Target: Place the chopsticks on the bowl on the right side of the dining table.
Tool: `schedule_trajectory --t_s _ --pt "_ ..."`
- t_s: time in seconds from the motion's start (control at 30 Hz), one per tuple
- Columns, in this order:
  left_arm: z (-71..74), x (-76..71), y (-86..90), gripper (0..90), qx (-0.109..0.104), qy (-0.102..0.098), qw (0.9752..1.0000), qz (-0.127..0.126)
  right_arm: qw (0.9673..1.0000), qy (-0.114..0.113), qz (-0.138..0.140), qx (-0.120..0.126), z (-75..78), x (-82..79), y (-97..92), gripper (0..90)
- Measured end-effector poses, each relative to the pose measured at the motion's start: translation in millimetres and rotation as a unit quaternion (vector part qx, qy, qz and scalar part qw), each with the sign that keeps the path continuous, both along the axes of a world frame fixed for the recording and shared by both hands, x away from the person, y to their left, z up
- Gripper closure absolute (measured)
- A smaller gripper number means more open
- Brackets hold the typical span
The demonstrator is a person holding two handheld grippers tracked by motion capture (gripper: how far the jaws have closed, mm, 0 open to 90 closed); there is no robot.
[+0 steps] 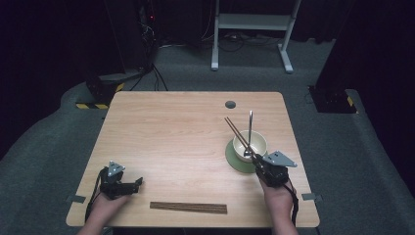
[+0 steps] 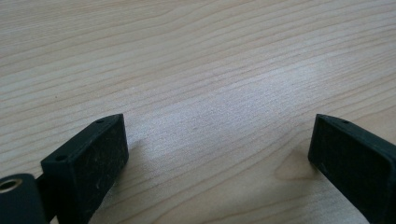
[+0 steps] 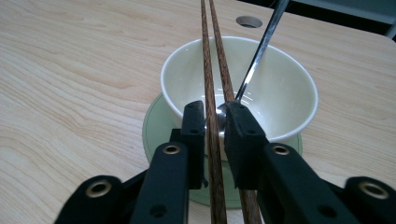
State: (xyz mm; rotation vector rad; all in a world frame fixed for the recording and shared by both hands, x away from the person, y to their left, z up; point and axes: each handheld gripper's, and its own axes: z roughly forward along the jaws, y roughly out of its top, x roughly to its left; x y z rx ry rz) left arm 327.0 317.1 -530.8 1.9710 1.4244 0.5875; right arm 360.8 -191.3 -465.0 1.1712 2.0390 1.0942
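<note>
A pair of brown chopsticks (image 3: 215, 116) sits between the narrow jaws of the right gripper (image 3: 215, 122), low in the middle of the right gripper view. It cannot be told whether they are pinched or just let go. The sticks lie across the white bowl (image 3: 280, 93), which stands on a green plate (image 3: 152, 123) with a spoon (image 3: 259, 51) inside. The sticks should be set down gently, so the bowl is not tipped. The left gripper (image 2: 219, 154) is held wide and empty above the table (image 2: 196, 56).

Dark grained wooden chopsticks (image 3: 211, 93), a glossy cream glazed bowl (image 3: 280, 93), a shiny metal spoon (image 3: 261, 46), a pale matt wood table (image 3: 70, 70).
</note>
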Motion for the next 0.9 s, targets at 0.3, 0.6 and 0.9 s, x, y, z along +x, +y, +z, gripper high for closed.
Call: schedule_trajectory --t_s 0.3,0.6,0.9 --pt "0.0 0.1 0.3 4.8 0.000 0.000 1.0000 -0.002 0.9995 0.007 -0.015 0.025 -2.6 -14.5 -13.6 48.2" --pt "0.0 0.4 0.3 4.7 0.000 0.000 1.0000 -0.003 0.9994 0.014 -0.016 0.026 -14.7 -14.5 -19.2 57.0" --pt "0.0 0.3 0.2 4.7 0.000 0.000 1.0000 -0.002 0.9998 0.013 -0.003 0.015 -16.3 -11.9 -12.7 76.1"
